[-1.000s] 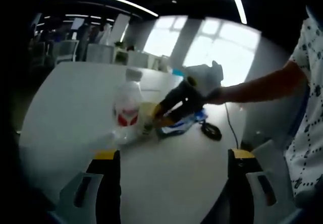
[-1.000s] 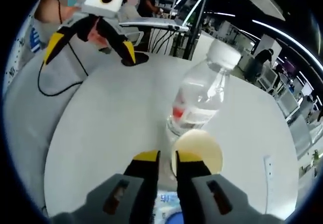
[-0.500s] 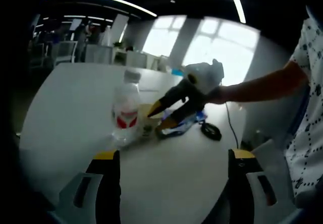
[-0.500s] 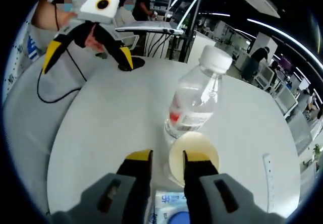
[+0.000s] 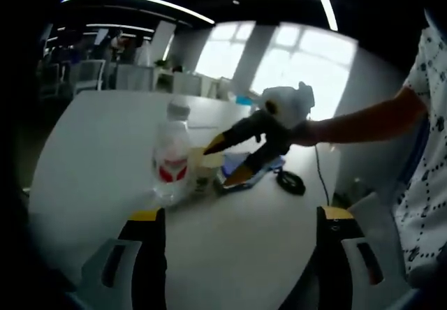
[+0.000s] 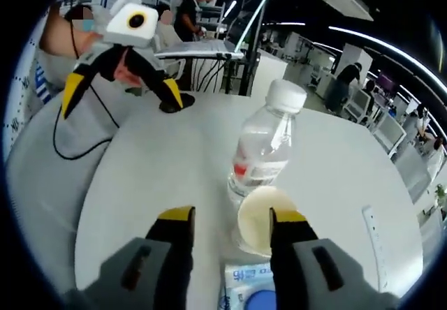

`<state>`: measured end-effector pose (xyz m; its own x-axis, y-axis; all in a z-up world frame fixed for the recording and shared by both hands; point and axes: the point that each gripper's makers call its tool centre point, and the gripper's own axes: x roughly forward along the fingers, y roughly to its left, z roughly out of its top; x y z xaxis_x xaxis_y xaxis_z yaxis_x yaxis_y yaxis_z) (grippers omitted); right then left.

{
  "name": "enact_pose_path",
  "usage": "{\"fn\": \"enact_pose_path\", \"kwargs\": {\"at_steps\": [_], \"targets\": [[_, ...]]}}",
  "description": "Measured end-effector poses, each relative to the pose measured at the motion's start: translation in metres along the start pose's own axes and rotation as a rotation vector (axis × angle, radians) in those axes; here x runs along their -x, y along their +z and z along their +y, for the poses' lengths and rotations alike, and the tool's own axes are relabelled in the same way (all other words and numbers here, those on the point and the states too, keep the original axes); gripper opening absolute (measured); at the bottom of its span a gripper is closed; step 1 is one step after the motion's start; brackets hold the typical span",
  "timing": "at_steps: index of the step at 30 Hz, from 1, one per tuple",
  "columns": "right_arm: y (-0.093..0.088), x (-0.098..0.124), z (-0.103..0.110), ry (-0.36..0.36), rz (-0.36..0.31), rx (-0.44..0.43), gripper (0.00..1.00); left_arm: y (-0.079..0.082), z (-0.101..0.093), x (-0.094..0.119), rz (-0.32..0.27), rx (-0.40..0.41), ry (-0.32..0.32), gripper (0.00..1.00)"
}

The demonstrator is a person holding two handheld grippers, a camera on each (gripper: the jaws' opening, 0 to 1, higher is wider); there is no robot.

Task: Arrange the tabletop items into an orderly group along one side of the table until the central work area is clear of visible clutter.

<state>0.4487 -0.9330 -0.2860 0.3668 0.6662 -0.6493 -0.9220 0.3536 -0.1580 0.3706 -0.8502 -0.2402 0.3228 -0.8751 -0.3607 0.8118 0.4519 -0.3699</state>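
In the left gripper view, the left gripper point(image 5: 234, 216) hangs over the white table point(image 5: 91, 156) with its two jaws spread wide and nothing between them. Ahead of it, well apart, stands the water bottle point(image 5: 170, 158), upright, with the paper cup point(image 5: 204, 162) touching or just beside it on the side of the right gripper point(image 5: 225, 158). That gripper comes in from the right, and its yellow tips are spread, one above the cup and one lower, near the blue packet point(image 5: 244, 172) that lies flat just behind the cup. A black cable point(image 5: 290, 181) lies further to the right of the packet.

In the right gripper view, the right gripper point(image 6: 232, 223) has its jaws open, and the cup point(image 6: 261, 219) sits just ahead, partly before the right jaw. The bottle point(image 6: 262, 151) stands directly beyond the cup, and the packet point(image 6: 250, 288) lies below, between the jaws. The left gripper point(image 6: 120, 90) shows far ahead to the left, also spread.

I judge that the step is the placing of the cup into the group. To do it well, the right gripper should draw straight back and a little up, so that no jaw catches the light cup rim or pushes the bottle over. The next item should go in the same row, close but not touching
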Motion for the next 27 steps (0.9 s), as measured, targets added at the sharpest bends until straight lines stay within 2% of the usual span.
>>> {"fn": "enact_pose_path", "kwargs": {"at_steps": [9,14,20,27], "targets": [[0.014,0.018,-0.003,-0.064,-0.088,-0.085,0.54,0.008,-0.006,0.0,-0.005,-0.025,-0.006,0.88],[0.016,0.032,-0.004,-0.099,-0.11,-0.127,0.59,0.013,-0.01,0.0,-0.004,-0.044,-0.01,0.88],[0.02,0.055,-0.005,-0.157,-0.153,-0.182,0.66,0.02,-0.014,0.0,-0.01,-0.064,-0.012,0.9],[0.015,0.088,-0.006,-0.229,-0.189,-0.251,0.7,0.027,-0.02,-0.001,-0.007,-0.091,-0.016,0.91]]}}
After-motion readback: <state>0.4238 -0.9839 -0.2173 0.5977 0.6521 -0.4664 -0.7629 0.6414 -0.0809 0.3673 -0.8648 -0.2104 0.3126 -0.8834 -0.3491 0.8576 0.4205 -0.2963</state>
